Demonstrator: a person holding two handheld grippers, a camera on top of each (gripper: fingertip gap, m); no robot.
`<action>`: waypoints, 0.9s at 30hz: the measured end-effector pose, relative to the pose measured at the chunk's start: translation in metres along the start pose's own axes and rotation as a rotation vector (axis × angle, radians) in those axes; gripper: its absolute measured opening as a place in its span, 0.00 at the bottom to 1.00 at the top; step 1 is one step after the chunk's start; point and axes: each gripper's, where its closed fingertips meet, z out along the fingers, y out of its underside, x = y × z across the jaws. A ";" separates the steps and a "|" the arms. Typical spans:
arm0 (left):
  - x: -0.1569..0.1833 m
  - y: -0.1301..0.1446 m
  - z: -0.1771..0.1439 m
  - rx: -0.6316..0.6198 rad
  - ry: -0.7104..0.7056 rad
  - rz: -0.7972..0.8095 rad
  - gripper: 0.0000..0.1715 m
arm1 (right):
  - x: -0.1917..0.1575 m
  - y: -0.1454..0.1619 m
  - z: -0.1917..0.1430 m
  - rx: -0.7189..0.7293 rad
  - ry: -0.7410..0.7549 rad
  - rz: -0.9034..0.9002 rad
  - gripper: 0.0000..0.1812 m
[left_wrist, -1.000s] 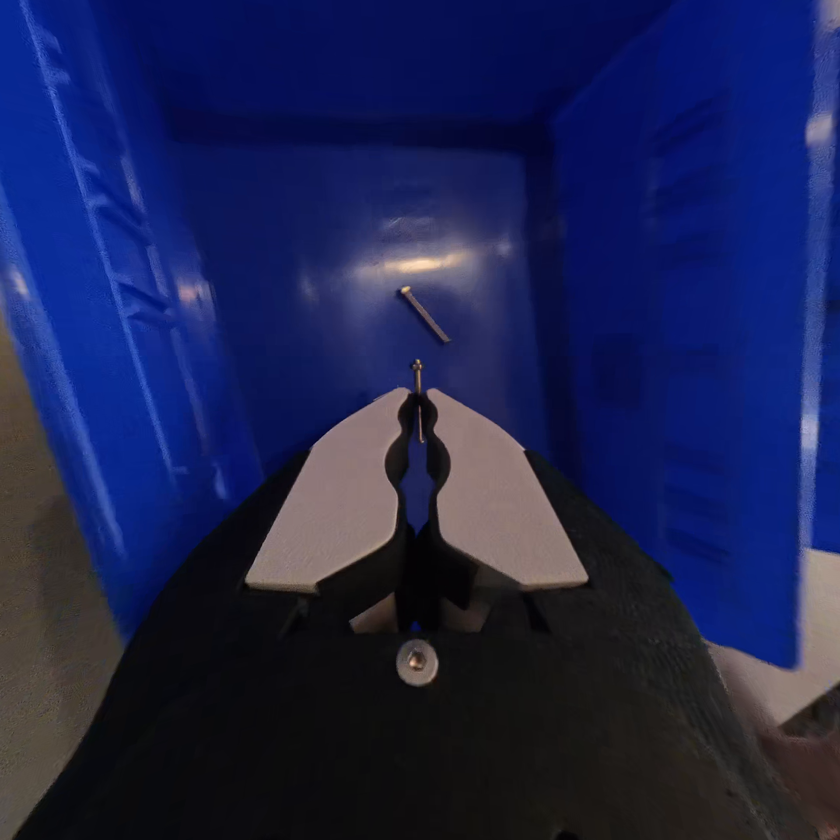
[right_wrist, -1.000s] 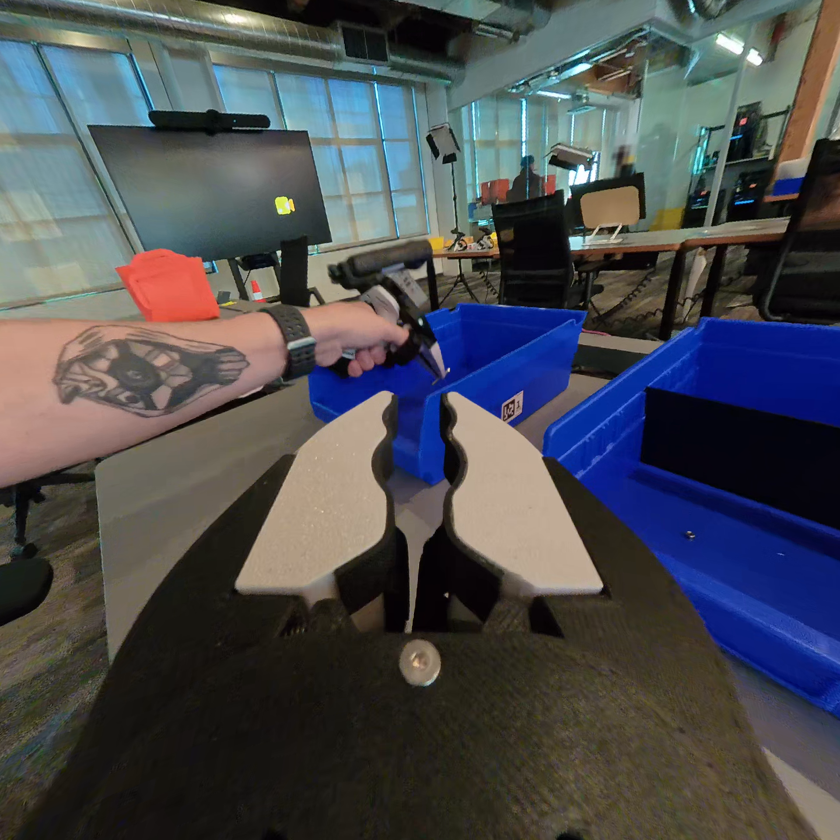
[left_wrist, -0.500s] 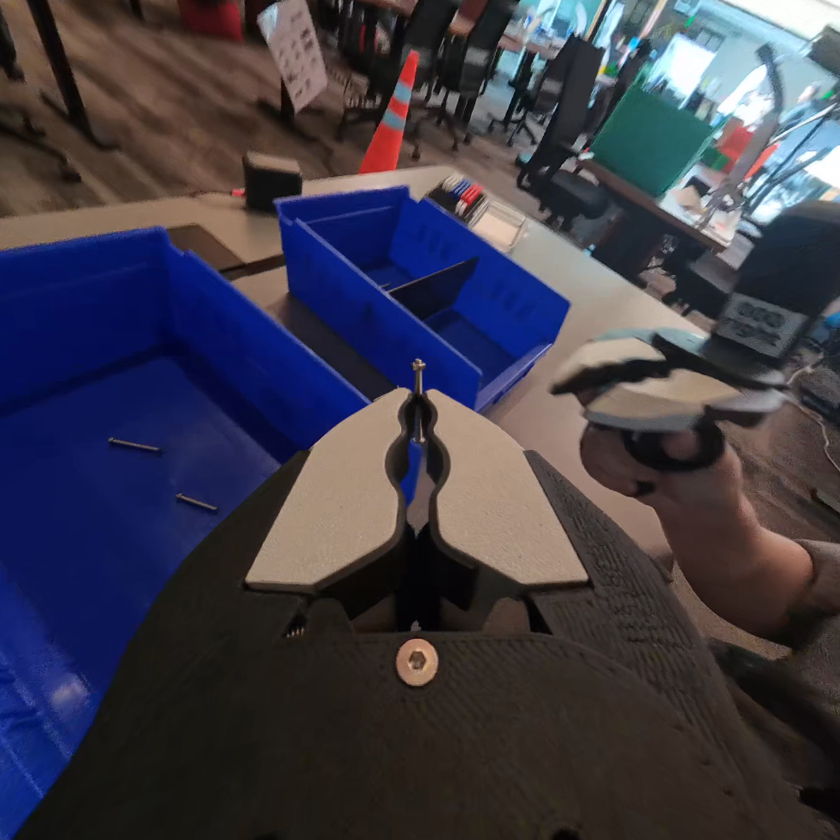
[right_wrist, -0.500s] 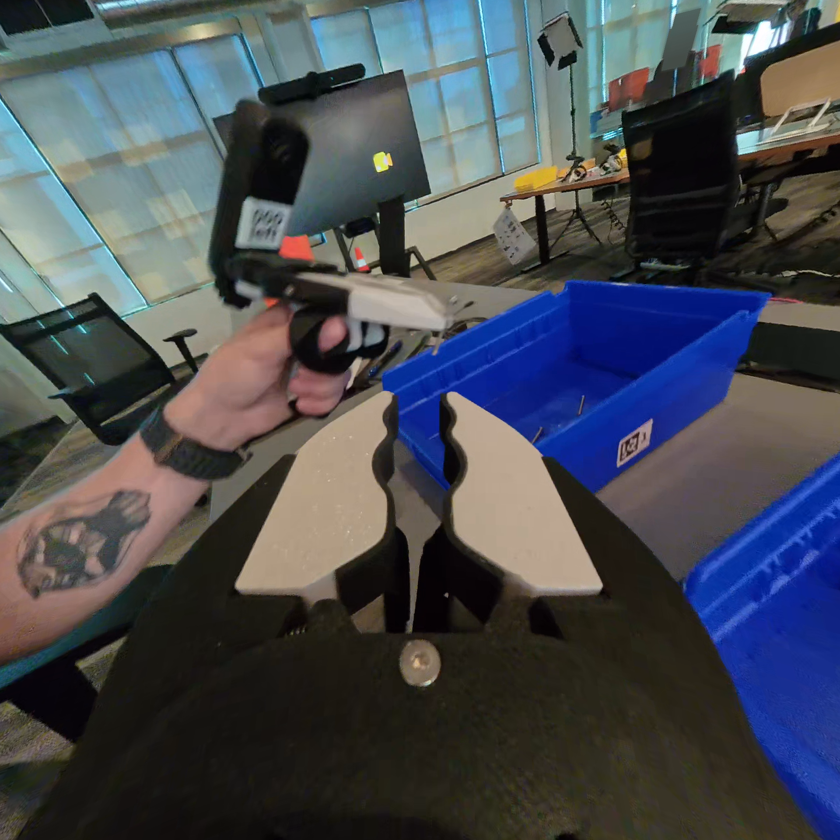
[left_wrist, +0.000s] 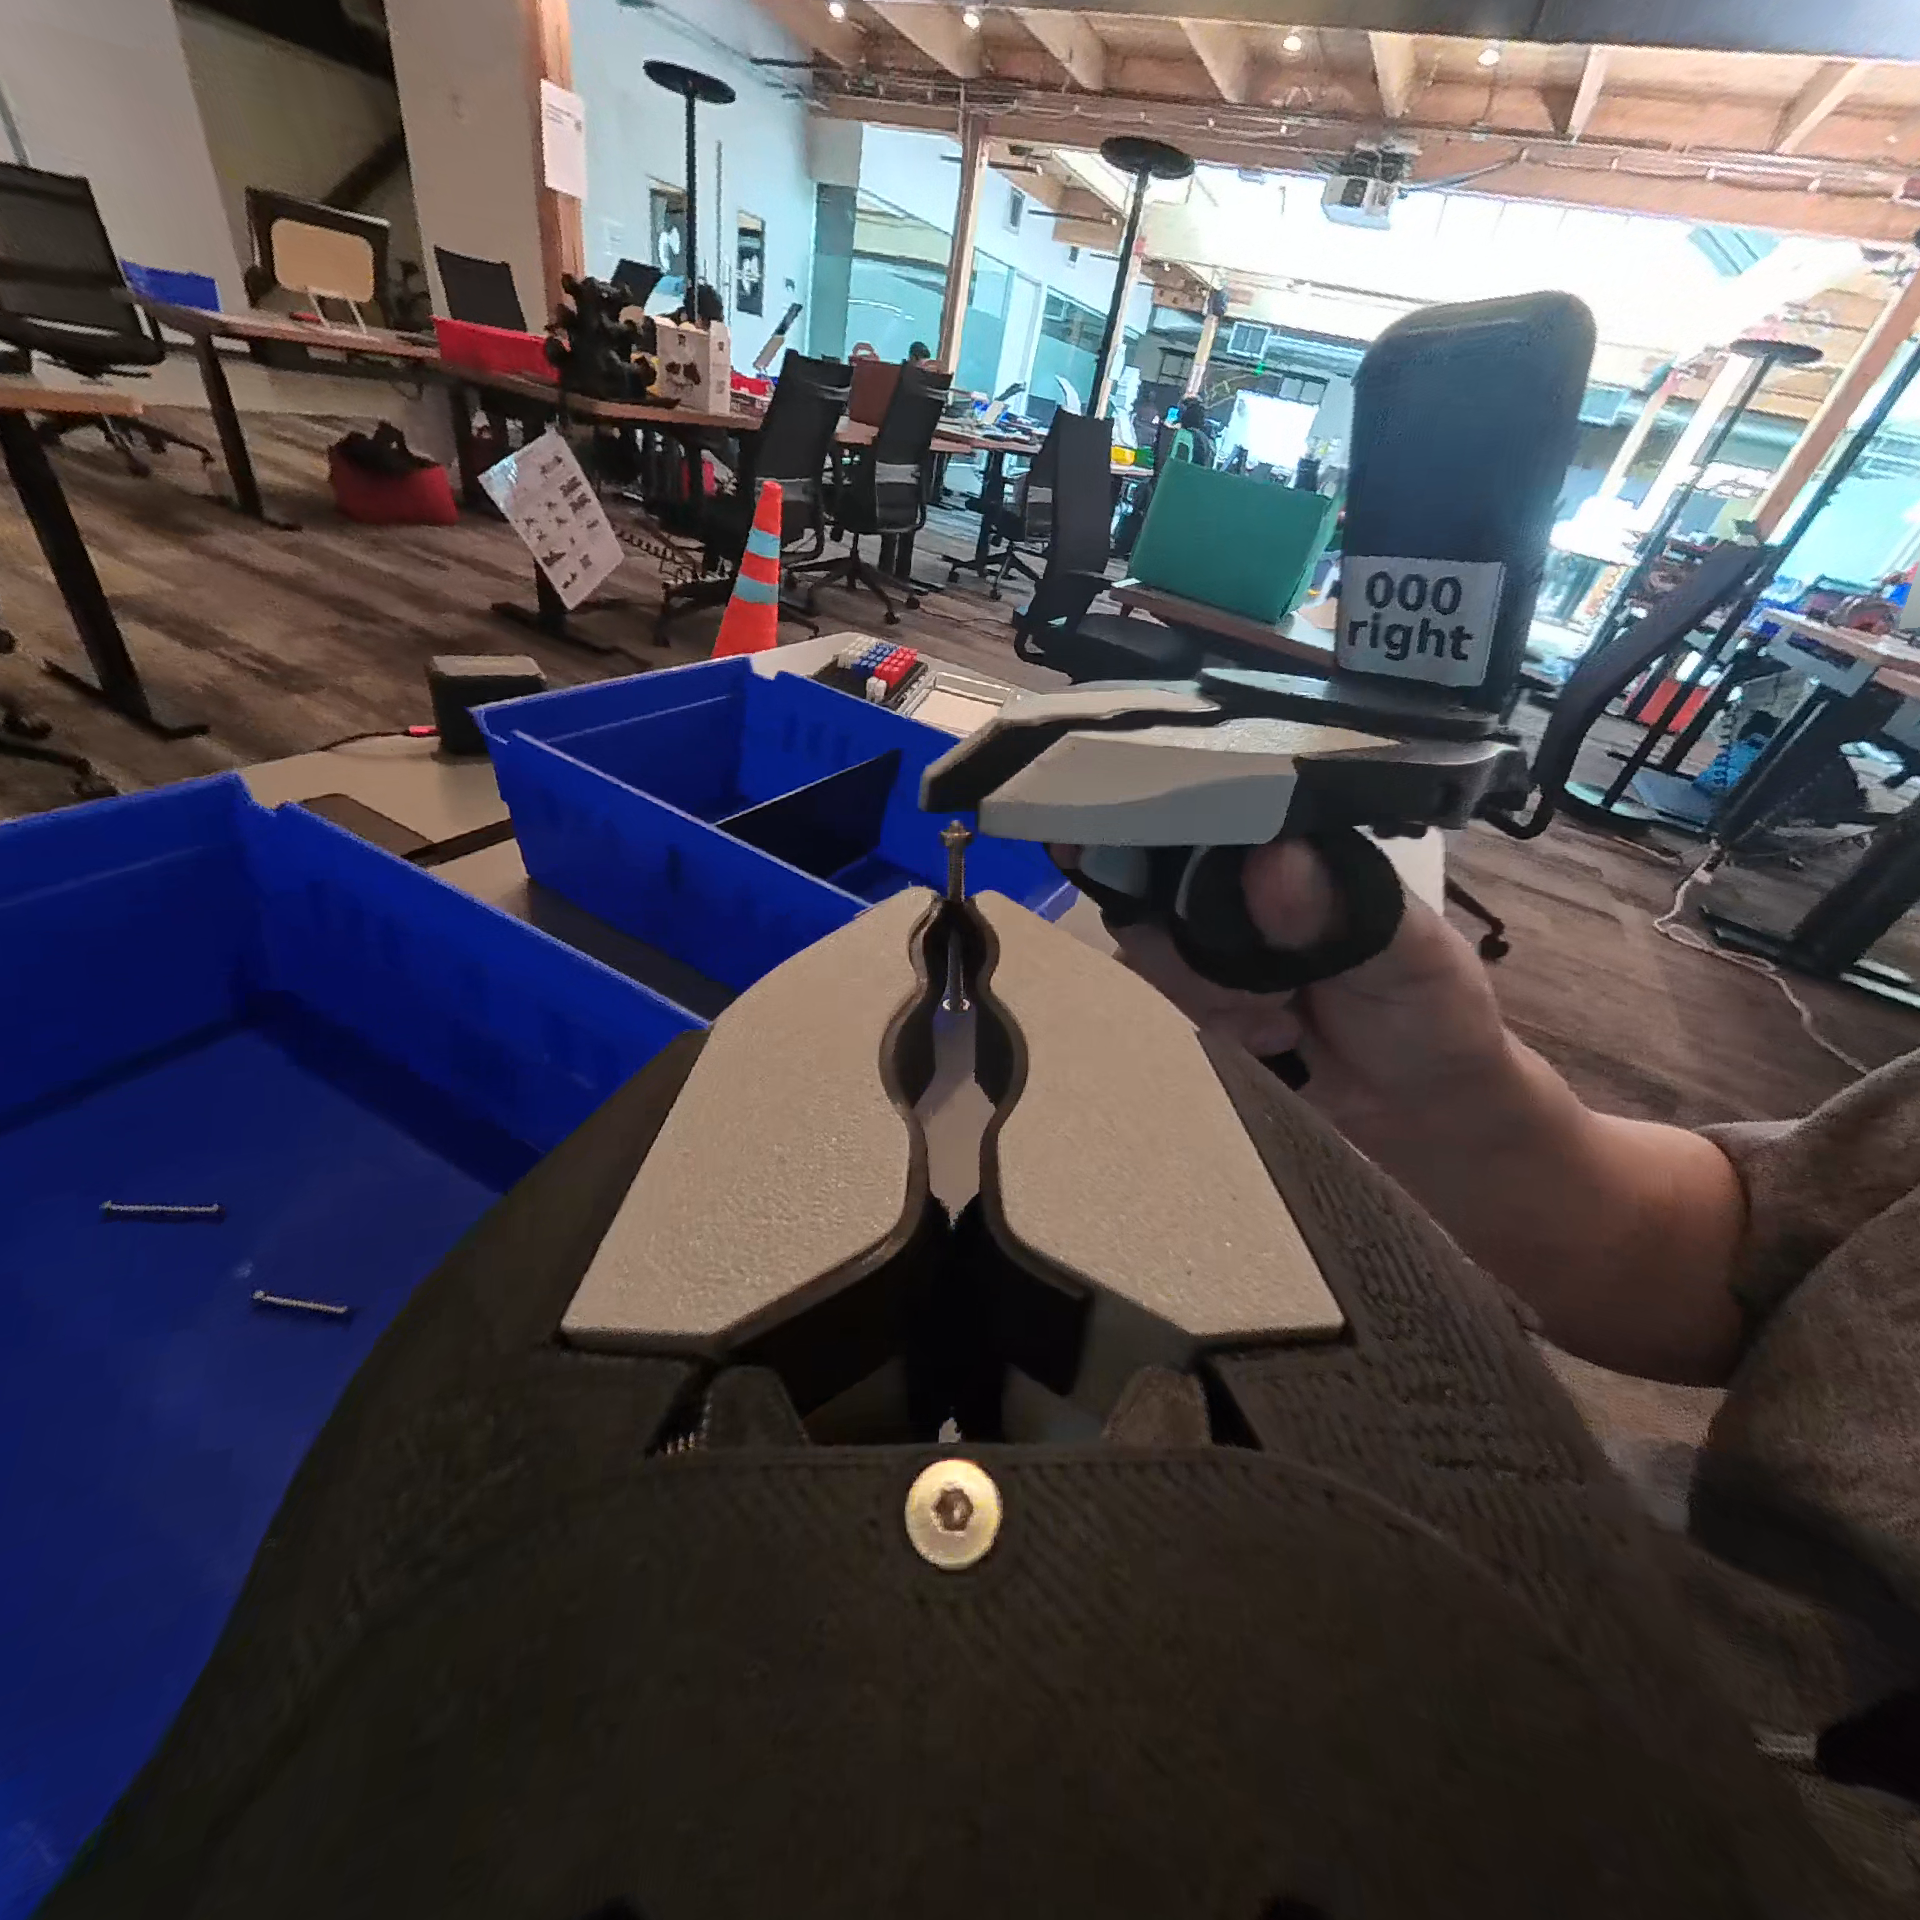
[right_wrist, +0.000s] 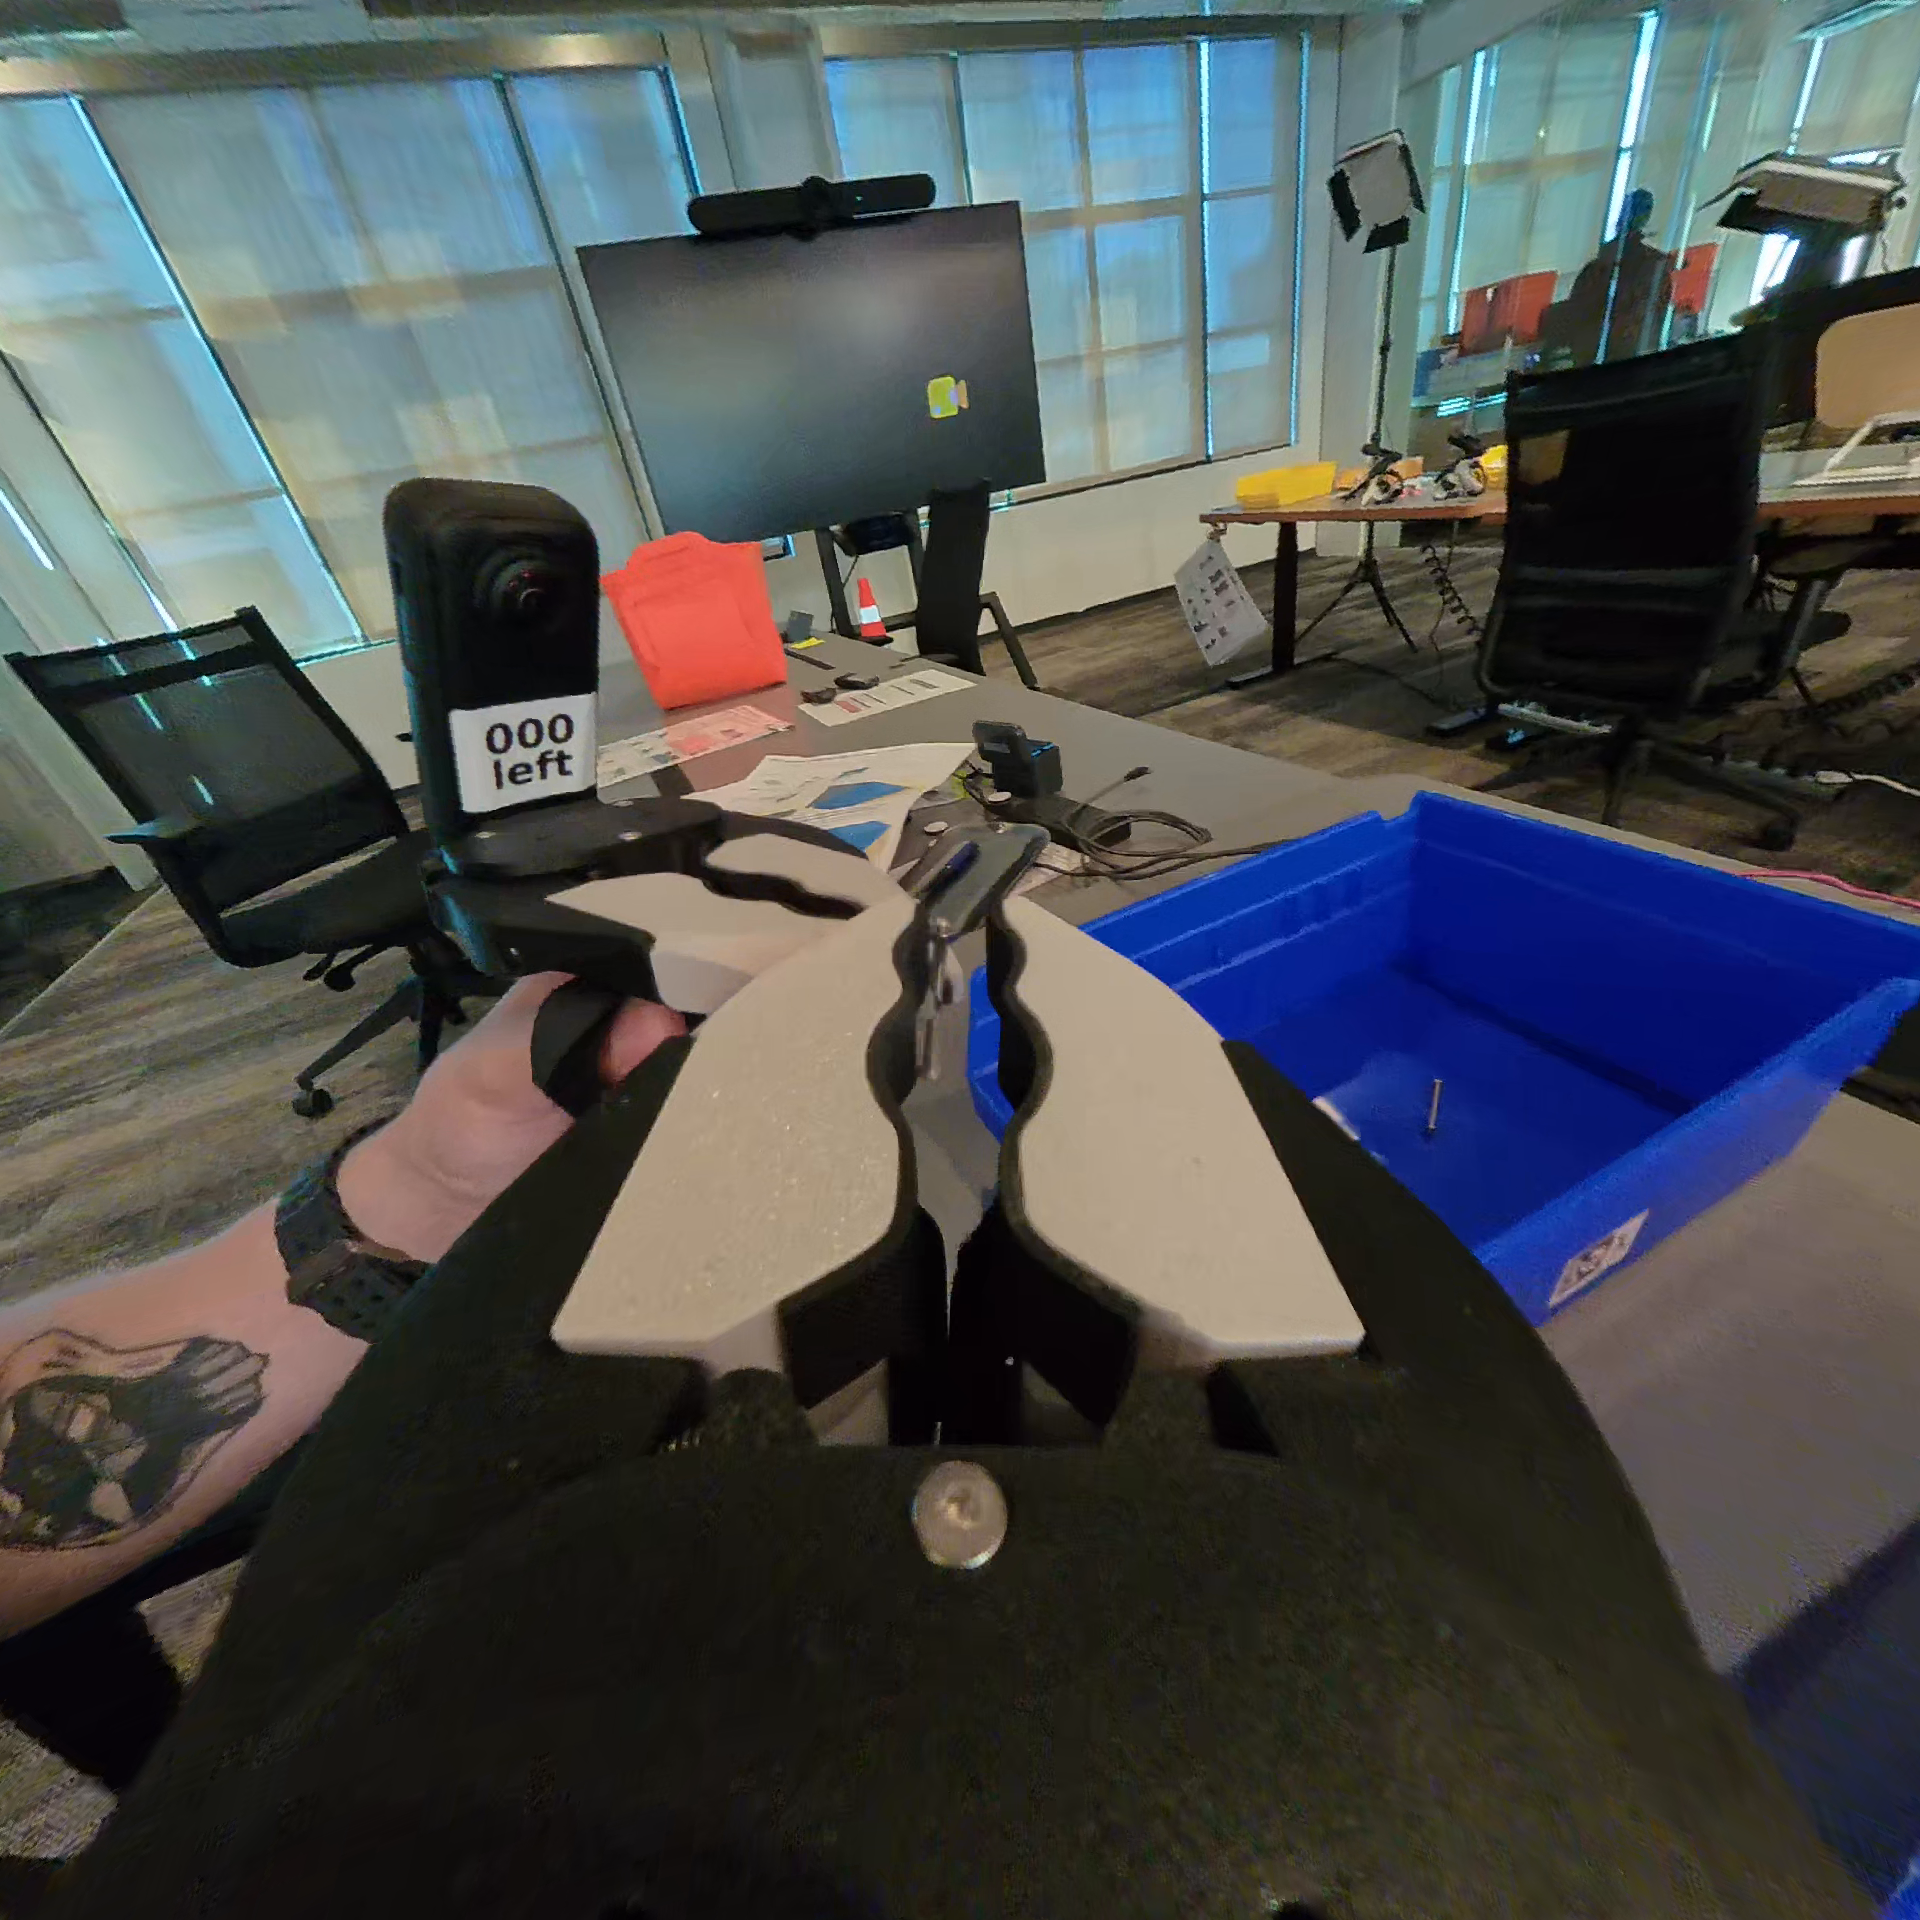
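Observation:
My left gripper (left_wrist: 954, 902) is shut on a small metal screw (left_wrist: 954, 862), which stands up out of its tips, held in the air. My right gripper (left_wrist: 966, 764) hovers just above the screw's head, held by a hand. In the right wrist view my right gripper (right_wrist: 951, 920) is slightly open, and its jaws stand on either side of the screw (right_wrist: 938, 987) without closing on it. The left gripper (right_wrist: 873, 894) comes in from the left there. A blue bin (left_wrist: 343, 914) below left holds two more screws (left_wrist: 161, 1208).
A second blue bin (left_wrist: 644, 831) with a black divider stands farther back on the grey table. In the right wrist view a blue bin (right_wrist: 1558, 1257) with one screw (right_wrist: 1434, 1107) lies at right. Papers, cables and an orange bag (right_wrist: 696, 618) lie behind. Both grippers' tips are close together, under 4 cm apart.
My left gripper has lifted out of the blue bin with the screw and swung up. The two grippers have come together, and the right one now stands around the screw.

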 end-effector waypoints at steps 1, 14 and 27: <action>0.000 -0.001 0.000 -0.002 -0.009 0.012 0.01 | -0.003 0.000 0.000 -0.001 -0.009 0.003 0.06; 0.015 -0.015 -0.006 0.040 0.004 0.073 0.01 | -0.018 -0.008 0.000 0.013 -0.019 -0.046 0.03; 0.027 -0.017 -0.007 0.034 0.056 0.066 0.01 | -0.027 -0.011 -0.007 0.039 -0.154 -0.082 0.02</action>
